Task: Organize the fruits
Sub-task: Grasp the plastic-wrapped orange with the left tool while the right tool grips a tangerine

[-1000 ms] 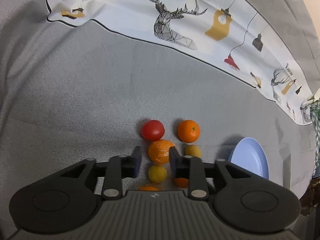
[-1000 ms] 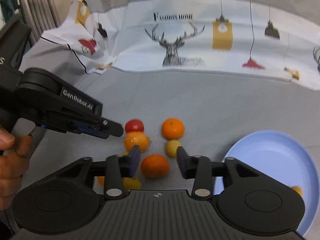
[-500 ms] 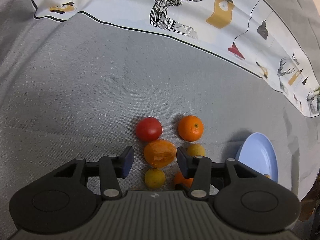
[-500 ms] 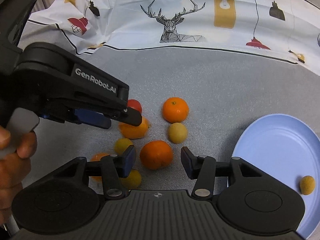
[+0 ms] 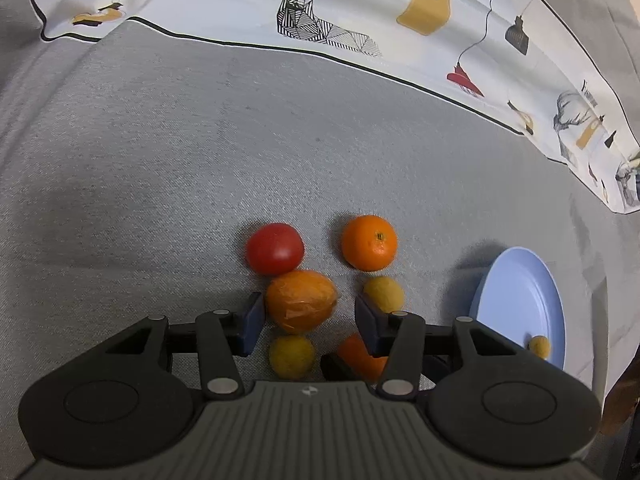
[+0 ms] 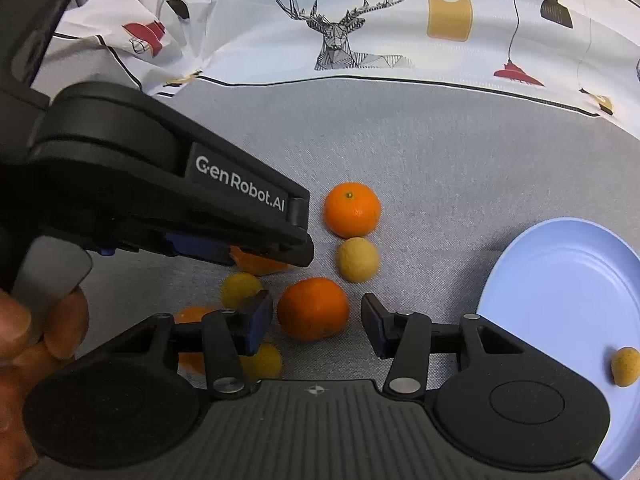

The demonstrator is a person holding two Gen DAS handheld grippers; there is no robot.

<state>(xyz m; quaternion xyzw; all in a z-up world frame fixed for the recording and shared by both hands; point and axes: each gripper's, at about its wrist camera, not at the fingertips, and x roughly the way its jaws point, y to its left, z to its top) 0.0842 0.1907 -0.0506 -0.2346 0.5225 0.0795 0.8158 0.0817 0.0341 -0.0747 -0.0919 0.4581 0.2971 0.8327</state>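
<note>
Several fruits lie in a cluster on the grey cloth. My left gripper (image 5: 308, 322) is open and straddles a wrapped orange fruit (image 5: 300, 300); its left pad is almost against the fruit and the right pad stands clear. Beyond it lie a red tomato (image 5: 275, 248) and a mandarin (image 5: 369, 243). My right gripper (image 6: 316, 328) is open around a round orange (image 6: 313, 308), its jaws closing a little, pads not touching. In the right wrist view the left gripper (image 6: 280, 250) reaches in from the left and hides most of the wrapped fruit.
A light blue plate (image 6: 560, 280) with one small yellow fruit (image 6: 625, 366) sits at the right. A tan ball (image 6: 357, 260) and small yellow fruits (image 6: 240, 288) crowd the fingers. A hand (image 6: 24, 340) holds the left gripper. A printed cloth (image 5: 360, 8) lies behind.
Both grippers have sunk toward the fruit cluster. The left jaws have widened around the wrapped orange fruit. The left gripper now fills more of the right wrist view.
</note>
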